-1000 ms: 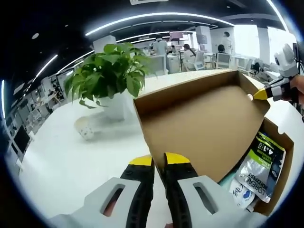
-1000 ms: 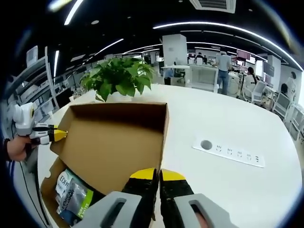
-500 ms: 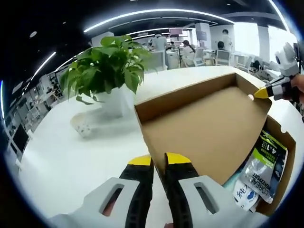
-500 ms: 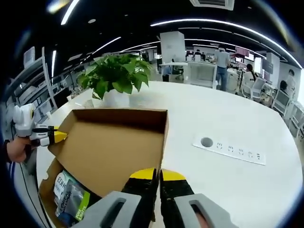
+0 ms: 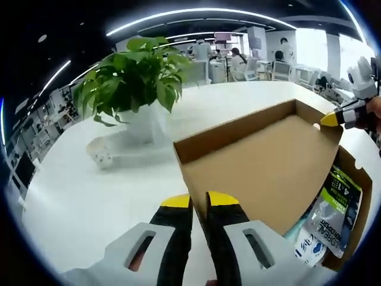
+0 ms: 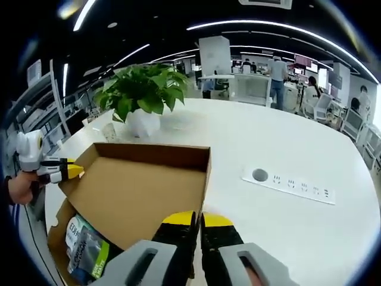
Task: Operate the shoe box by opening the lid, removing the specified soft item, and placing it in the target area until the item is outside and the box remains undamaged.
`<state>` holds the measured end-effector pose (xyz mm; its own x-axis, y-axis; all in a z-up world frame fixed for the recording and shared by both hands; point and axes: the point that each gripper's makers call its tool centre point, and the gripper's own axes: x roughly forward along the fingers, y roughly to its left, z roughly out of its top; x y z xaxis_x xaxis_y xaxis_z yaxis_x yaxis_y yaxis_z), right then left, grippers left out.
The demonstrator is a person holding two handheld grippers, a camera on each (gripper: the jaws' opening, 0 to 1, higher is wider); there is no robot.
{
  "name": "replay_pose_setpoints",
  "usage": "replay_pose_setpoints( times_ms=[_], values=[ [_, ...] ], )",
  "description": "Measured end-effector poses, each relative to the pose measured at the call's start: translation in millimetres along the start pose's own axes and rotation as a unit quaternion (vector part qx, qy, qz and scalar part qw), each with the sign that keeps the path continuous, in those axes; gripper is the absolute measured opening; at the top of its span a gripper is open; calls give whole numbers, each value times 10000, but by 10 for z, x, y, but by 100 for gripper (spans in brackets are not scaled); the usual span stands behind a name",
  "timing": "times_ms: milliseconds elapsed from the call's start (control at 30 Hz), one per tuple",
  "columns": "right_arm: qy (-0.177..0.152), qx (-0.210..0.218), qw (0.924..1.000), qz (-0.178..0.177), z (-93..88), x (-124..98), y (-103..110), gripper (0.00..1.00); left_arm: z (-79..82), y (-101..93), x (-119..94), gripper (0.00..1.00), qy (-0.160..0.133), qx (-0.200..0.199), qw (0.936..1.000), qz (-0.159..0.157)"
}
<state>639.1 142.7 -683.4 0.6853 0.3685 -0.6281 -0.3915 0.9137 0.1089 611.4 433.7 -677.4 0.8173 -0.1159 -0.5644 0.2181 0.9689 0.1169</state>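
The brown cardboard shoe box lies open on a white table, its lid tilted back with the inside facing me. My left gripper is shut on the lid's near side edge. My right gripper pinches the lid's far corner. From the right gripper view, the lid spreads out ahead; the right gripper is shut on its edge and the left gripper holds the opposite corner. Inside the box lie soft pouches: a grey-green one and a blue-white one.
A potted green plant stands behind the lid, with a small white perforated object beside it. A socket strip is set in the table to the right. People sit at desks far off.
The lid has swung further back and lies flatter, so more of the plant and table show above it. Both grippers keep their hold.
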Motion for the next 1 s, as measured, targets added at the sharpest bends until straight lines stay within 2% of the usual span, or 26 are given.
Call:
replay_pose_setpoints(
  times_ms=[633, 1000],
  values=[
    [111, 49, 9999, 15, -60, 67, -16, 0, -58, -18, 71, 9, 140, -108, 9998, -19],
    [136, 98, 9999, -12, -81, 81, -16, 0, -81, -47, 76, 12, 185, 20, 9998, 11]
  ],
)
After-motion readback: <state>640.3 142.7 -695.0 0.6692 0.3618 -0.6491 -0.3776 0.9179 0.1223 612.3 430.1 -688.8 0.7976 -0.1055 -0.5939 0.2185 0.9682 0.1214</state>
